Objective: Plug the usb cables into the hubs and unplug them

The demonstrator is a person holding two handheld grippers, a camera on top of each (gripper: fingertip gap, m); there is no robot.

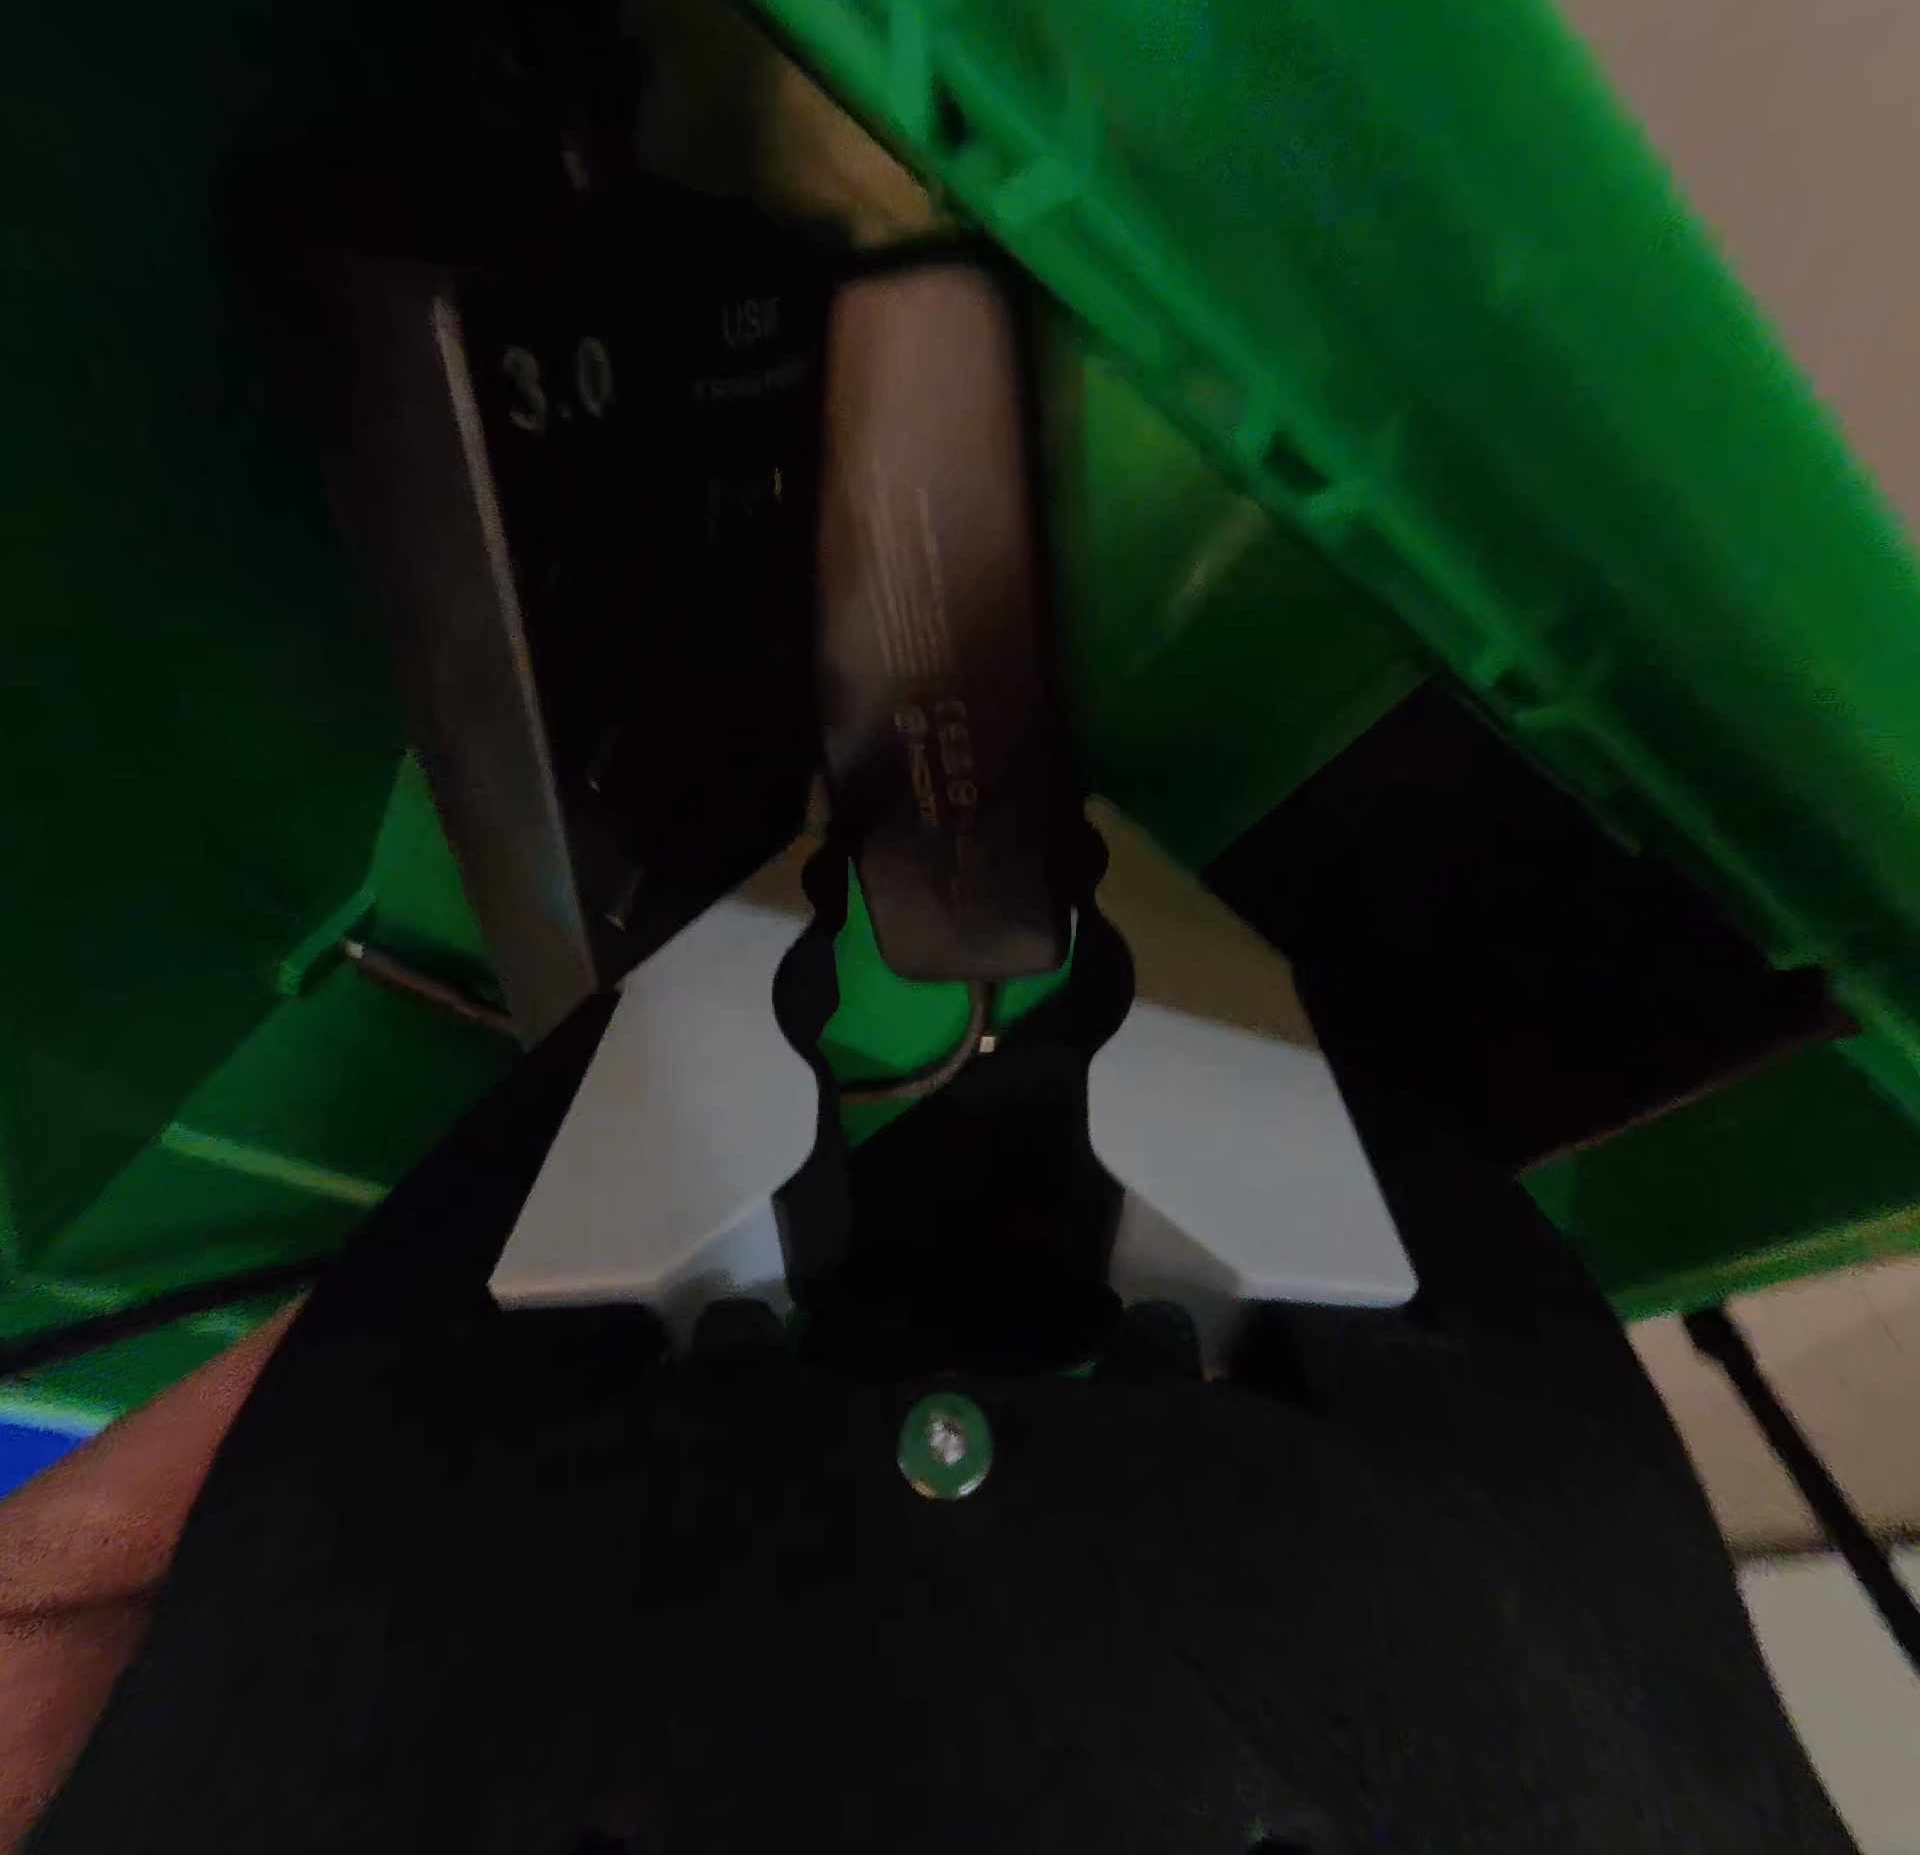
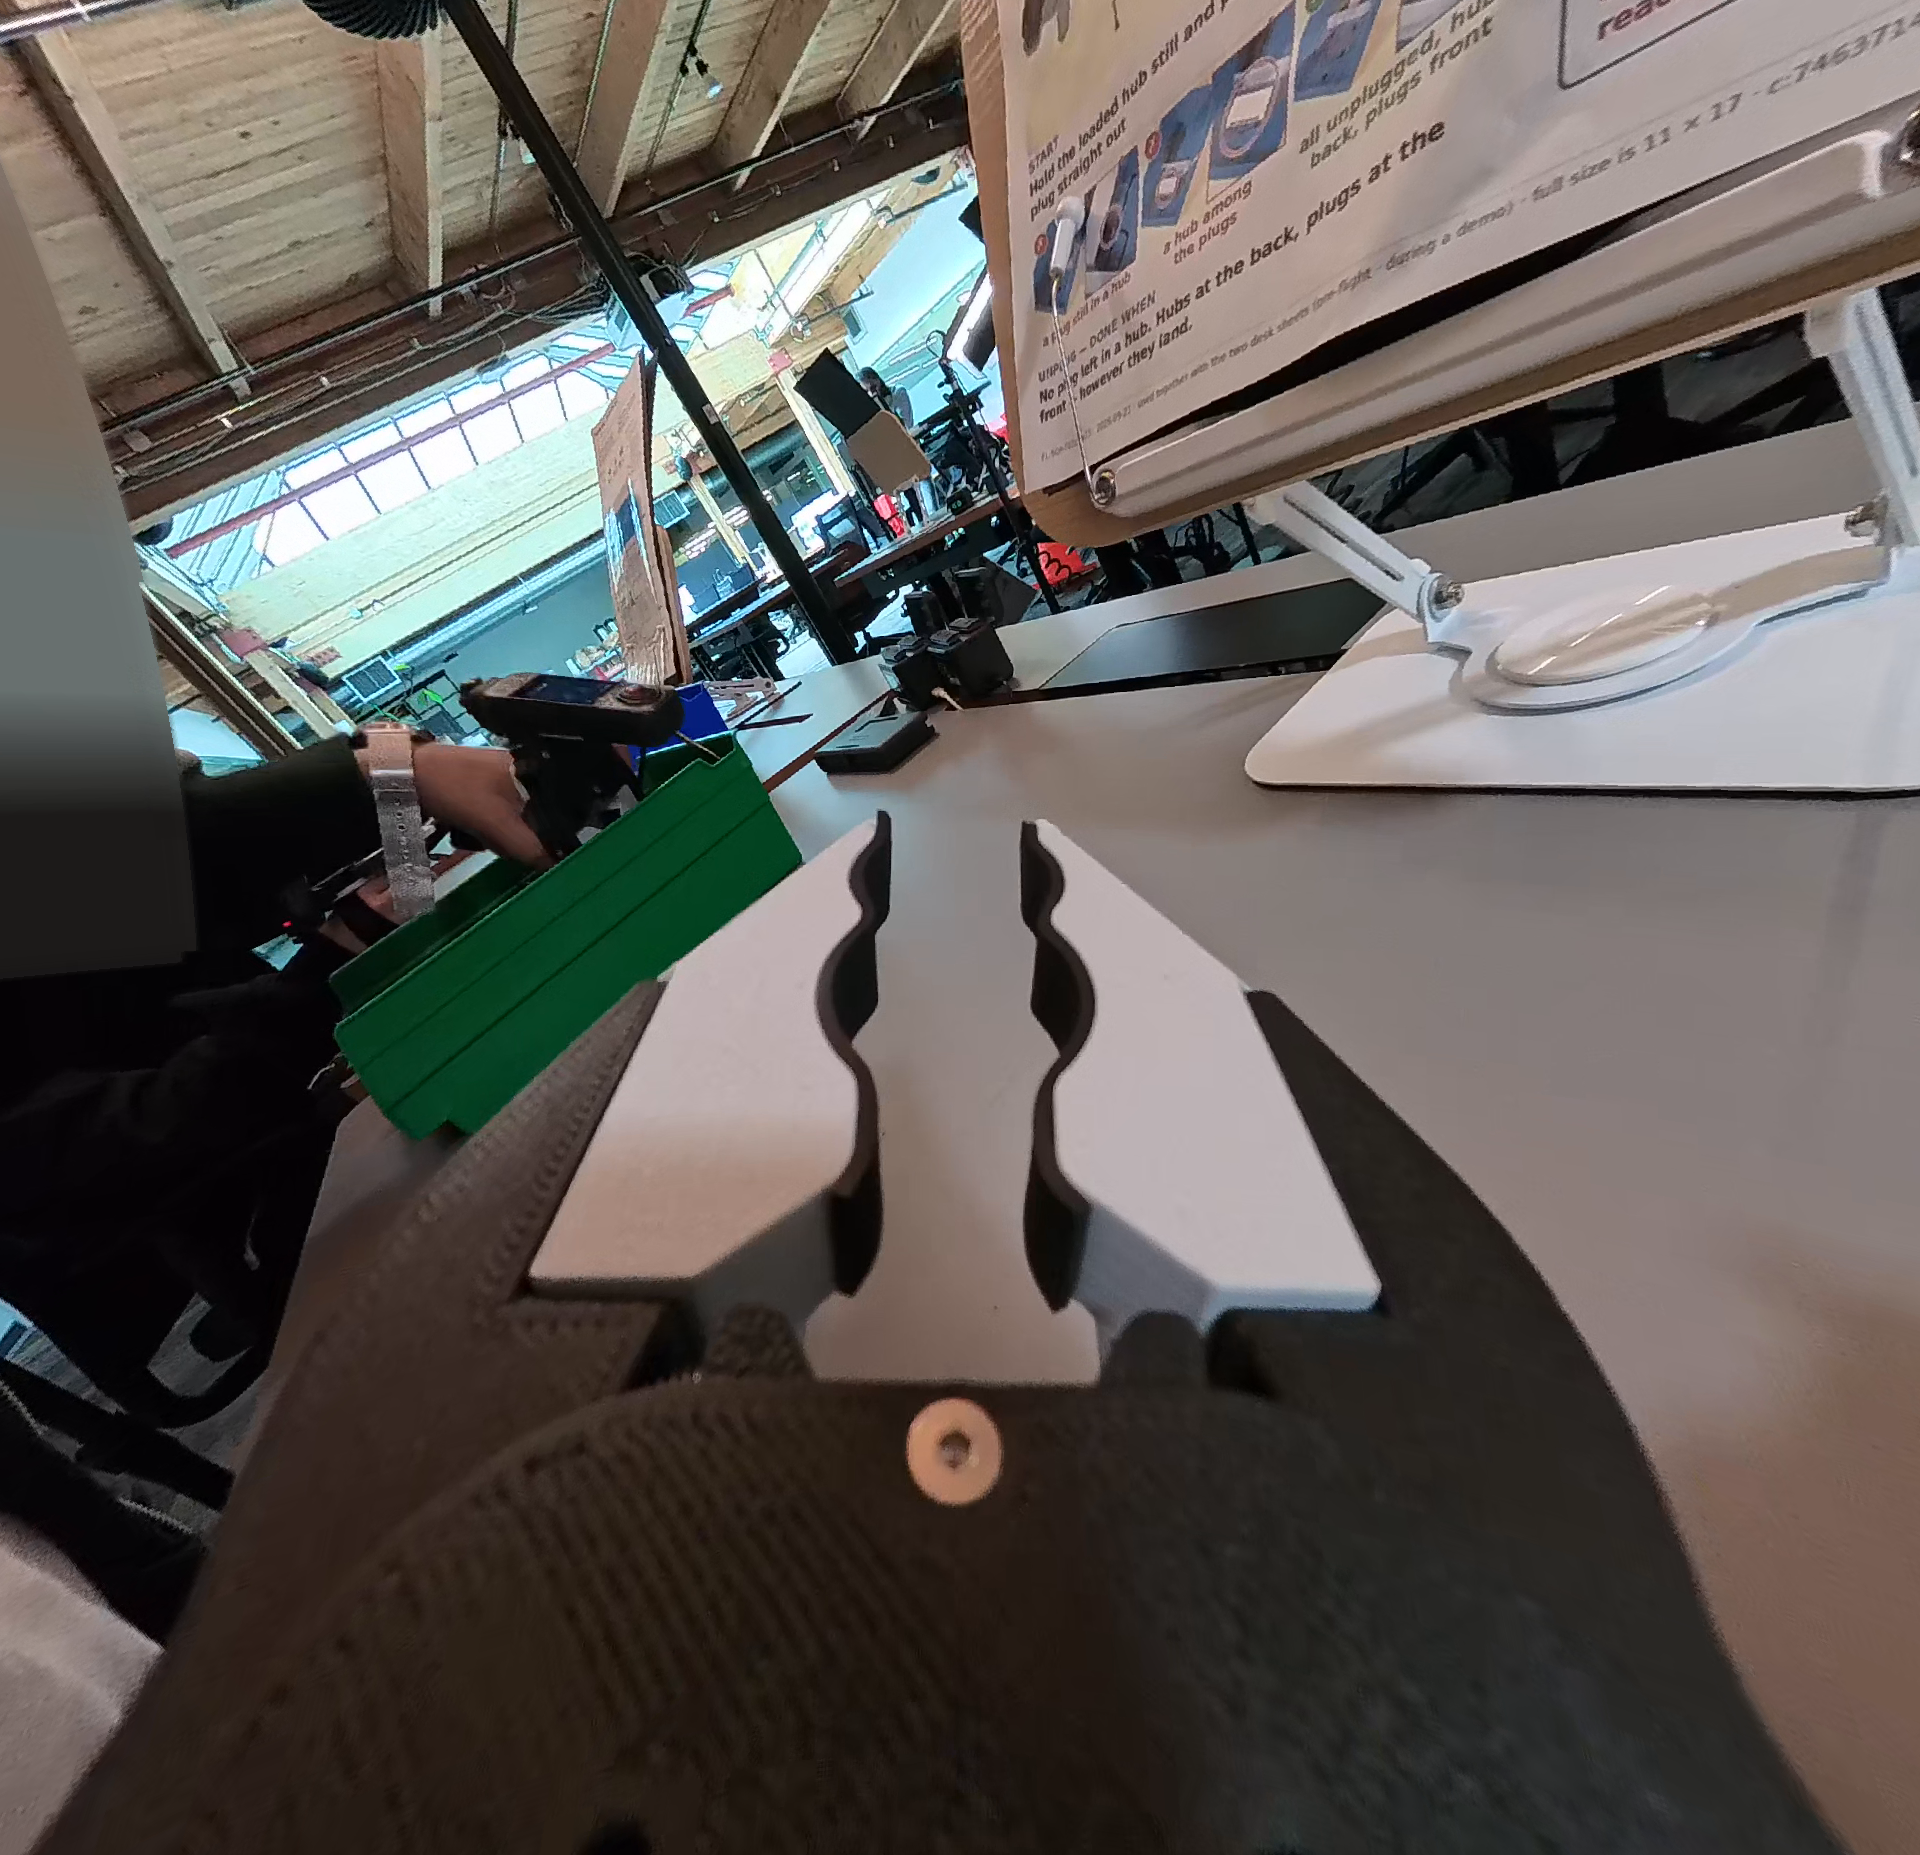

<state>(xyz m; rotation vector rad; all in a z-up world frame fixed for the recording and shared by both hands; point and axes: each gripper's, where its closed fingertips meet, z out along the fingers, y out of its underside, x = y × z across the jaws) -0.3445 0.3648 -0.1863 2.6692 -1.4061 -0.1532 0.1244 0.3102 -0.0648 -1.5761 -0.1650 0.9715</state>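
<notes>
In the left wrist view, the left gripper [image 1: 951, 912] is down inside a green bin [image 1: 1351, 371], its jaws drawn in narrow on the near end of a slim grey hub [image 1: 930, 600], which stands up between the black pads [image 1: 805, 974] and reaches away toward the bin's far wall. Just left of it, close enough that they may be touching though the dim light leaves that unsure, lies a second, black hub [image 1: 665, 517] with a pale metal edge. A thin grey cable [image 1: 925, 1073] curls out from under the held hub's near end, and another short cable end [image 1: 416, 979] shows at the near left beside the black hub. A hand [image 1: 94, 1514] shows at the lower left corner, behind the gripper body. In the right wrist view, the right gripper [image 2: 956, 870] lies low over a grey table [image 2: 1455, 1026], its jaws a moderate gap apart with nothing between them. To the left on the table stands the green bin [image 2: 582, 964], and the left gripper [image 2: 566, 735] dips into its far end, held by a hand [image 2: 468, 787] with a watch on the wrist. To the far right a white stand [image 2: 1558, 683] carries an instruction sheet [image 2: 1351, 164], well apart from the bin. A small dark device [image 2: 873, 745] lies flat on the table between bin and stand.
</notes>
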